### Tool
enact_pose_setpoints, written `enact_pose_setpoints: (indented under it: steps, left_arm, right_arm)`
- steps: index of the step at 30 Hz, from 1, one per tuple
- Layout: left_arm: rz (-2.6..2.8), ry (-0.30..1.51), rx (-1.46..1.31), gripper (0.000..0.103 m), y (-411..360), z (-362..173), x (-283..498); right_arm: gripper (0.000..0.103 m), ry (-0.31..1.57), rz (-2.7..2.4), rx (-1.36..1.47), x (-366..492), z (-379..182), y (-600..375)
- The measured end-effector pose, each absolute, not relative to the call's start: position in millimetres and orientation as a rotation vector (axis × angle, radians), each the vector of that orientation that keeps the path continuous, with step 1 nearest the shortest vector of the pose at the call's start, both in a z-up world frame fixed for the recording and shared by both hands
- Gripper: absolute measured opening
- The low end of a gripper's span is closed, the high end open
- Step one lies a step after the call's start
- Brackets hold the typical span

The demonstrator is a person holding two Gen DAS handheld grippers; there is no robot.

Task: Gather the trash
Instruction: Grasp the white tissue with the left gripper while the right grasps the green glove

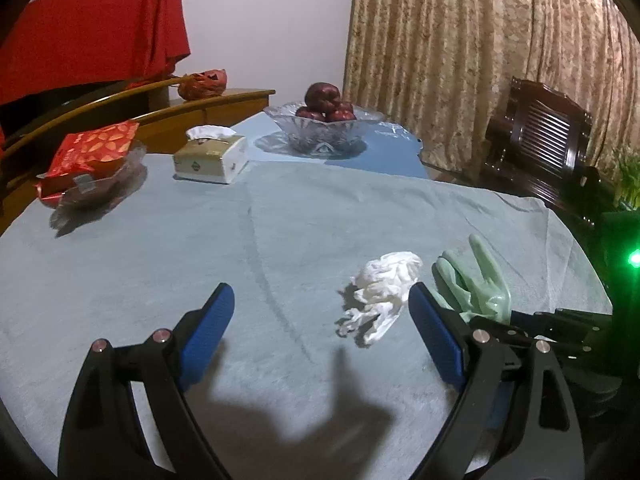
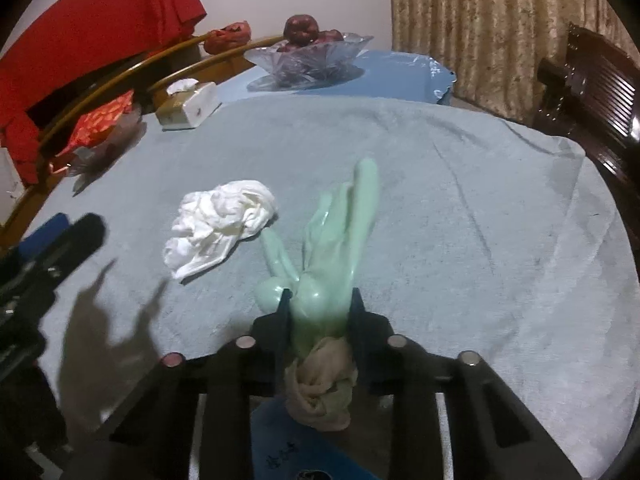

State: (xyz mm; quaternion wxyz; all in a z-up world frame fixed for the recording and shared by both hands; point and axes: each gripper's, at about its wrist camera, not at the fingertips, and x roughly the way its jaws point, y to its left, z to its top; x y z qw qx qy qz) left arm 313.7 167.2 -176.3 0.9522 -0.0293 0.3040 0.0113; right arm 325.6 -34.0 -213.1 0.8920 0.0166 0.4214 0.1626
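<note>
- Left wrist view: most of the frame is filled by a table (image 1: 120, 280) covered with a pale blue, towel-like cloth of soft, matte nap, marked by a faint curved crease down the middle.
- A cut-glass bowl (image 1: 326, 130) with a scalloped rim is seen at upper centre, heaped with dark red fruit (image 1: 324, 98); a rectangular tissue box (image 1: 211, 158) stands to its left, and a glossy red packet (image 1: 90, 152) lies at the left edge.
- The left gripper (image 1: 320, 310) is seen at the bottom of the frame with its ribbed blue pads spread wide; nothing is held between them.
- A crumpled white tissue (image 1: 380, 292), wrinkled and irregular, lies right of centre, just inside the right-hand pad; whether it is touched cannot be told.
- A smooth, shiny pale green rubber glove (image 1: 476, 280) is seen just beyond that pad, its fingers pointing upward in the frame.
- Right wrist view: the same towelled surface is shown, with a patterned beige curtain (image 2: 480, 20) at upper right and a red cloth (image 2: 100, 40) at upper left.
- The right gripper (image 2: 320, 300), at lower centre, is pinched on the green glove near its cuff; the rubber bulges between the black fingers.
- A bunched beige fabric lining (image 2: 322, 384) is seen below the grip.
- The white tissue lies left of the glove, near centre.
</note>
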Motion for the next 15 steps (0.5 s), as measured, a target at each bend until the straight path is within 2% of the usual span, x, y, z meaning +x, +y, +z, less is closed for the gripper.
enact_pose_setpoints:
  steps: [10,15]
  left_arm:
    - [-0.042,0.682,-0.033,0.086,132.6,-194.0,353.9]
    - [-0.056,0.744,-0.015,0.073,121.8,-211.8,378.7]
  right_arm:
    - [0.024,0.813,0.270,0.116,336.3,-182.5,-77.9]
    - [0.024,0.790,0.257,0.109,337.2,-175.5,-90.5]
